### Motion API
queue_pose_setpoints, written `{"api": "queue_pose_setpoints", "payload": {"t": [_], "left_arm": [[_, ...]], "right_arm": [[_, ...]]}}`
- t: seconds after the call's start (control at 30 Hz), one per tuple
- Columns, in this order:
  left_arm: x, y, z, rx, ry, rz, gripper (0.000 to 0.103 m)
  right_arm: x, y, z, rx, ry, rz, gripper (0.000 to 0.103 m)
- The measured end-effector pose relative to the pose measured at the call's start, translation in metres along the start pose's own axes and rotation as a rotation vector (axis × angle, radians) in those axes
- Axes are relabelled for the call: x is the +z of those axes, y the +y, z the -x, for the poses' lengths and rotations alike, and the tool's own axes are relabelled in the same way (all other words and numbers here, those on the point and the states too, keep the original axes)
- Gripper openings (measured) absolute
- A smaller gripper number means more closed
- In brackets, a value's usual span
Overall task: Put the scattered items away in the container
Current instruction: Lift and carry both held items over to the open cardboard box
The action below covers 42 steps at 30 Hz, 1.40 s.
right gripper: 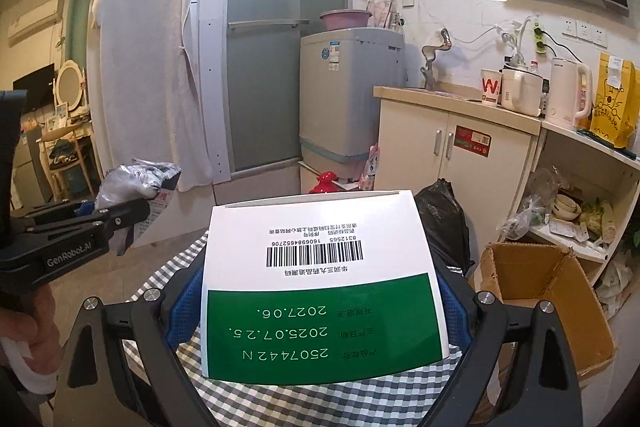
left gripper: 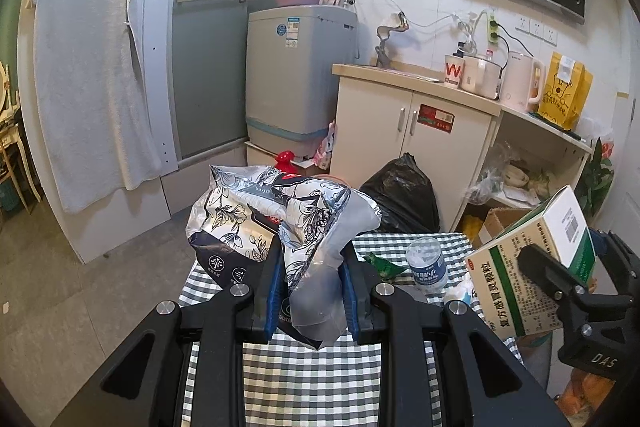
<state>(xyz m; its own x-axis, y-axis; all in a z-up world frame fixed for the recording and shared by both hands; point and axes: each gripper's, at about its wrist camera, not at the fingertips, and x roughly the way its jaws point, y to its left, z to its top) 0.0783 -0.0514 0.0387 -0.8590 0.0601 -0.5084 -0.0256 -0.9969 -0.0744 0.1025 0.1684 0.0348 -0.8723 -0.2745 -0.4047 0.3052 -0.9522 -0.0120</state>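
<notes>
The counter (left gripper: 304, 367), covered with a green-and-white checked cloth, is shown below both grippers, and a cardboard box (right gripper: 548, 303) with its flaps open stands on the floor off the counter's right edge; it is taken, with some reserve, to be the container, since nothing is seen inside it from this angle. The medicine carton (right gripper: 320, 287) is held between the fingers of the right gripper (right gripper: 320, 311), which are closed on its two side faces; its long axis runs forward along the fingers, barcode face up, and it is raised clear of the cloth. The cardboard box lies to the right of this carton and lower, so the right gripper is the nearer one and the coming move turns on a swing to the right and down. The crumpled floral packet (left gripper: 276, 219) is pinched by its lower end between the blue-padded fingers of the left gripper (left gripper: 312, 291), with its bulk standing up and leaning left. This packet is on the far side from the cardboard box, with the right gripper between them. A small water bottle (left gripper: 428, 263) stands on the counter towards its far right, and a green wrapper (left gripper: 380, 265) lies just beside it on the left; both remain to be gathered.
</notes>
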Motion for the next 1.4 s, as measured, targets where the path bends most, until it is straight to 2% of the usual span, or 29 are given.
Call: {"api": "queue_pose_setpoints", "payload": {"t": [0.17, 0.6, 1.4], "left_arm": [[0.001, -0.004, -0.002, -0.005, -0.002, -0.012, 0.025], [0.011, -0.050, -0.025, -0.054, 0.010, -0.046, 0.025], [0.024, -0.189, -0.069, -0.267, 0.052, -0.156, 0.025]], "right_arm": [[0.002, -0.013, 0.001, -0.007, -0.009, -0.012, 0.094], [0.002, -0.061, 0.004, -0.064, -0.006, -0.044, 0.094], [-0.002, -0.189, 0.038, -0.327, 0.025, -0.138, 0.094]]}}
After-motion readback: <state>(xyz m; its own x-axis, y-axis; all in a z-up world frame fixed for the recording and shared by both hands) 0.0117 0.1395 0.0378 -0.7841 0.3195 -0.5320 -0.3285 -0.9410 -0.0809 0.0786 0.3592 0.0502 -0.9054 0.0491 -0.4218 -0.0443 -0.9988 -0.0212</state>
